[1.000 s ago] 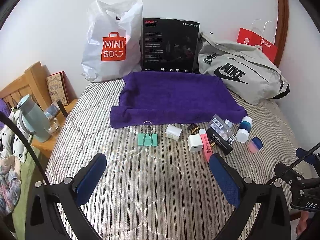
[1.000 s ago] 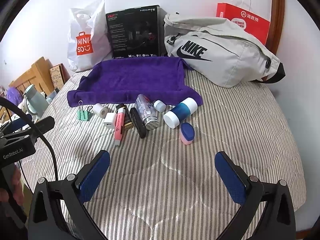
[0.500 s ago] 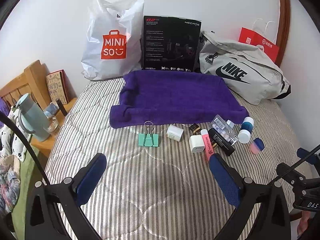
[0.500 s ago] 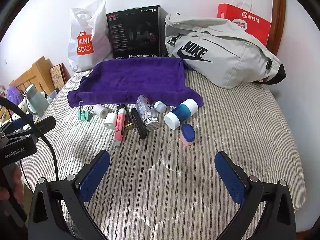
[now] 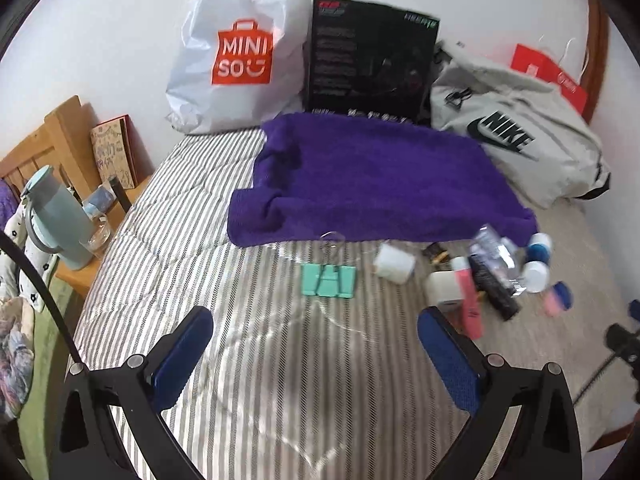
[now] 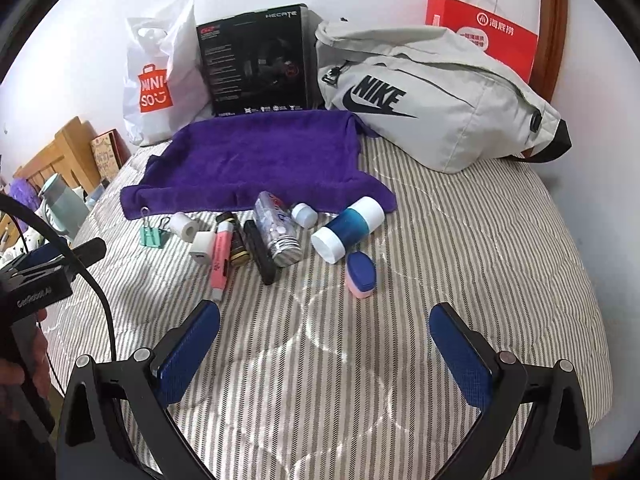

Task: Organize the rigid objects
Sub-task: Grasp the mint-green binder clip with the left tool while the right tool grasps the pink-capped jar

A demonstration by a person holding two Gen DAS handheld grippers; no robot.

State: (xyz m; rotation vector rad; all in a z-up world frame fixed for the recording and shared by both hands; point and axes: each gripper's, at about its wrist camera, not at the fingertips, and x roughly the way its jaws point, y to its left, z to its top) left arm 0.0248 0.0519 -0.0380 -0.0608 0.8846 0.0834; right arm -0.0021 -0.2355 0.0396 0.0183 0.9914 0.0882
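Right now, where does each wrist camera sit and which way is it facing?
Left wrist: behind the open left claw, low over the striped bed, facing the green binder clip and purple towel.
Right wrist: behind the open right claw, facing the blue and white bottle; the left claw's body shows at the left edge.
Shared: towel, clip, bottle, Nike bag.

Home bedroom: striped quilted bed (image 6: 400,320) against a white wall, wooden headboard (image 5: 44,144), bedside shelf with kettle (image 5: 56,220), shopping bags (image 5: 240,52) and a sling bag (image 6: 432,96).
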